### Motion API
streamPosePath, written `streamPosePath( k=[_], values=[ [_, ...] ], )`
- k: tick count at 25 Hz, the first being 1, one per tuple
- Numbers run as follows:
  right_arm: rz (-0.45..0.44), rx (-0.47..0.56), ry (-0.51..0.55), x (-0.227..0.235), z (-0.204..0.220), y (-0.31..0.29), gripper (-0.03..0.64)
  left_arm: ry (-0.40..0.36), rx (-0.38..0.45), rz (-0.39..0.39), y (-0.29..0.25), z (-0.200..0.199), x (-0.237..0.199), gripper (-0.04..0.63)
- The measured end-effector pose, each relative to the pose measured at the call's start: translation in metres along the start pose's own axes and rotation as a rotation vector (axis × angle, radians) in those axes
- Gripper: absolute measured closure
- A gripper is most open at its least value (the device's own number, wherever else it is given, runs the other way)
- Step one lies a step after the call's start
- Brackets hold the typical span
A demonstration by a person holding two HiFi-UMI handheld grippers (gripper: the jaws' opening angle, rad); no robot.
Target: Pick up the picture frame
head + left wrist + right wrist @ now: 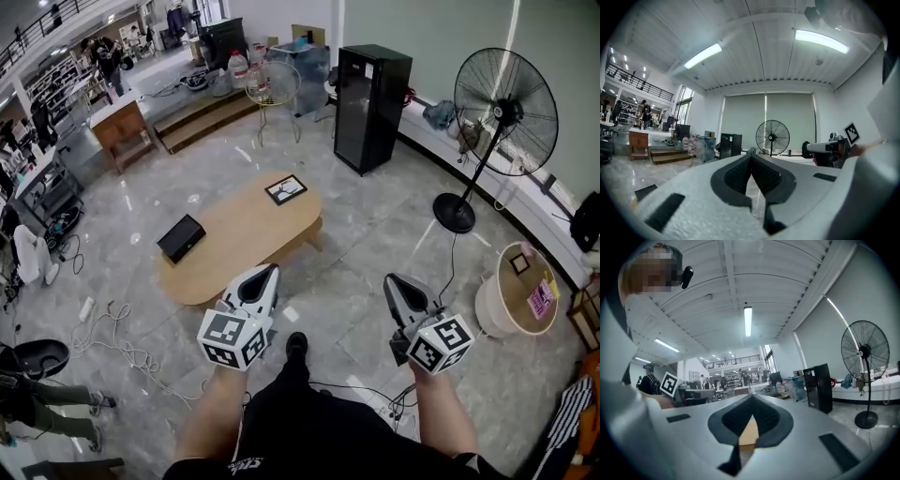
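Observation:
The picture frame point(286, 189), dark-edged with a pale picture, lies flat at the far right end of the oval wooden table point(234, 234). Both grippers hover over the floor on the near side of the table, well short of the frame. My left gripper point(272, 270) points toward the table's near edge, its jaws shut and empty. My right gripper point(388, 279) is off to the right of the table, jaws also shut with nothing in them. In the left gripper view the closed tips point(751, 154) meet in front of the fan. In the right gripper view the closed tips point(752, 397) meet above a strip of table wood point(749, 434).
A black box point(181, 237) lies on the table's left end. A black cabinet point(369, 106) and a standing fan point(504, 112) stand beyond and to the right. A round side table point(525, 275) is at the right. Cables point(122, 342) trail on the floor at left.

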State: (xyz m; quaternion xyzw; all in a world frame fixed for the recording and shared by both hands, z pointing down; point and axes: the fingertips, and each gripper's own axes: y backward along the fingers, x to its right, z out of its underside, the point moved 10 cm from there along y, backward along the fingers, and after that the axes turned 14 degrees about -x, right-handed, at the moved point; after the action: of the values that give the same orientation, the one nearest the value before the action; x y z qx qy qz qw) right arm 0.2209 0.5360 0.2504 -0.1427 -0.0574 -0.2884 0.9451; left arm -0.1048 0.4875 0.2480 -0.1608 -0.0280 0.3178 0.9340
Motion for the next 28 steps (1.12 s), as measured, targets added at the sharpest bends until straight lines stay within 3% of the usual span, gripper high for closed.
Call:
streamPosePath(
  k=[8,20,28],
  values=[
    [0.007,-0.048,0.006,0.026,-0.009,-0.049,0.611,-0.013,0.006,-0.004,-0.043,-0.002,-0.047,0.586],
    [0.050,-0.130,-0.006,0.079,-0.042,-0.173,0.611,0.007,-0.001,0.033,-0.143,-0.029,-0.159,0.586],
    [0.052,-0.169,0.009,0.082,-0.071,-0.252,0.611,0.024,0.011,0.040,-0.175,-0.037,-0.232,0.584]
  ],
)
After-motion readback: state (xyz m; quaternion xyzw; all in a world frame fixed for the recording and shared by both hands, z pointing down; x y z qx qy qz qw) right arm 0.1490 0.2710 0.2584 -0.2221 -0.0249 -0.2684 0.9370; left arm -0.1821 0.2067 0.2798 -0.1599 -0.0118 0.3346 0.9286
